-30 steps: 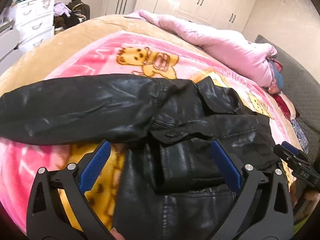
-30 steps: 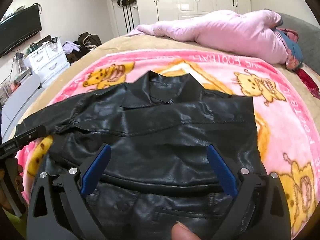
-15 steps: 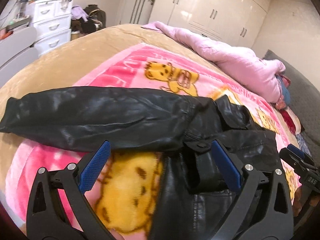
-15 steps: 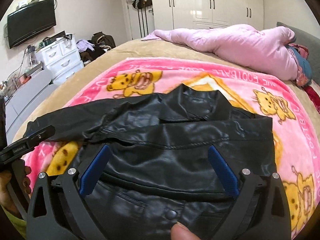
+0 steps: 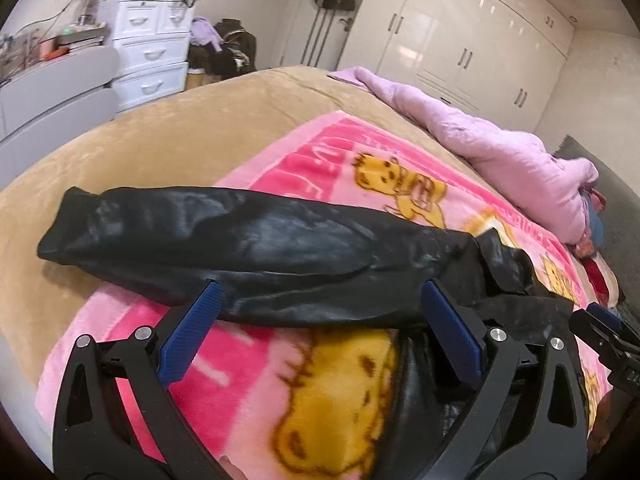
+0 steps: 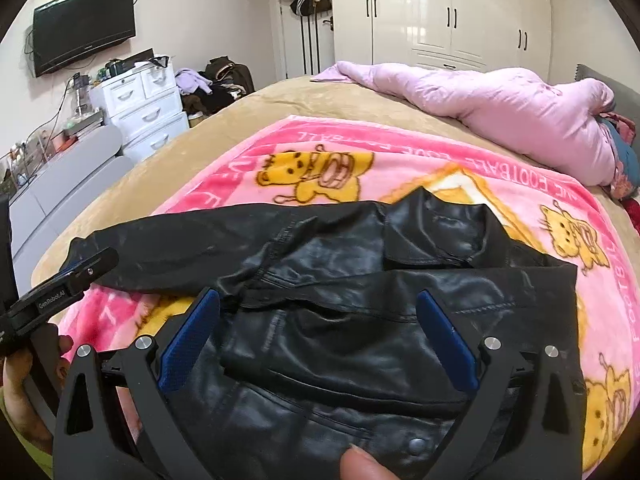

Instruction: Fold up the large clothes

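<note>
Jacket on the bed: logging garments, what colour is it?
Glossy black jacket, seen best from the right wrist view.

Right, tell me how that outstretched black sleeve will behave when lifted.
The leather jacket sleeve is creased and lies flat on the pink blanket, so it will probably drape, not hold shape. Its glossy surface suggests it may slip. It looks thick, so likely heavy for cloth.

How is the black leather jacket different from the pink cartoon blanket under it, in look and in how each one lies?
The black leather jacket is shiny and plain; the pink cartoon blanket is fuzzy, with yellow animals and white letters. The jacket lies creased, one sleeve stretched out sideways past the blanket's edge; the blanket lies spread flat. The jacket covers only part of the blanket. Both rest on the tan bed cover.
</note>
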